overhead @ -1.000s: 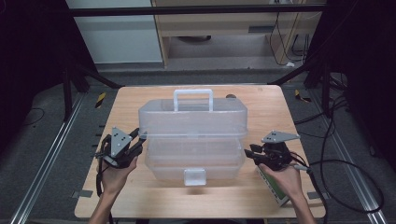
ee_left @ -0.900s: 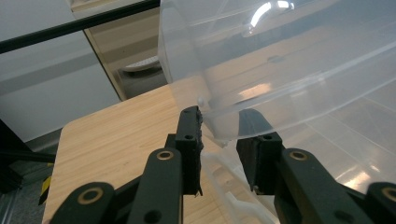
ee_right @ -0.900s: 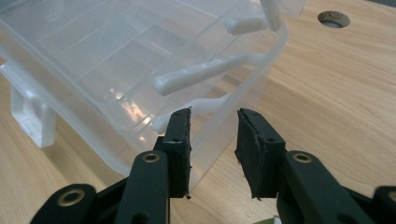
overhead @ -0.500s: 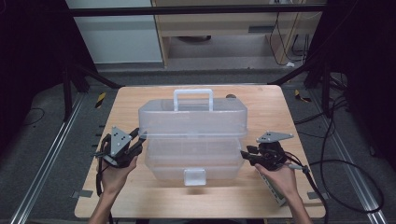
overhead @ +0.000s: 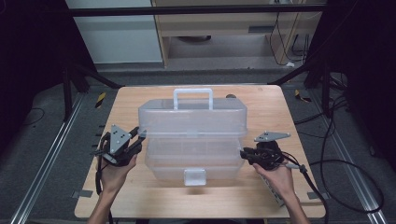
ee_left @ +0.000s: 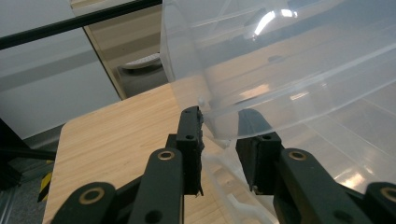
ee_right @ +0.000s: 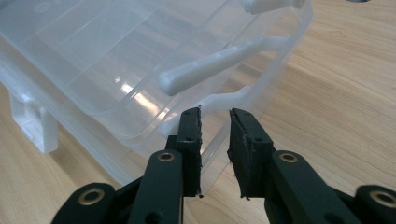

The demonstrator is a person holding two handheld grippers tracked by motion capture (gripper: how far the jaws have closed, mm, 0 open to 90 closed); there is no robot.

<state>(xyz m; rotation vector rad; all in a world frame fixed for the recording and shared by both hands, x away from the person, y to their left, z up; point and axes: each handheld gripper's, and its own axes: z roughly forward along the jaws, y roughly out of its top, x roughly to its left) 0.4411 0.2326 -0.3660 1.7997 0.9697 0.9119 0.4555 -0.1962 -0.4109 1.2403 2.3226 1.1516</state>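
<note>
The clear box [overhead: 192,135] blurred whatever sat inside it, and its far end was cut off in the left gripper view. Both forearms reached in from six o'clock. The left hand-held gripper [overhead: 136,136], at the box's nine o'clock, was clamped on the lid's rim. The right hand-held gripper [overhead: 243,154], at four o'clock, had just been closing; its jaws straddled the white side latch [ee_right: 219,60] area, slightly apart. The box stood mid-tabletop [overhead: 299,126].
</note>
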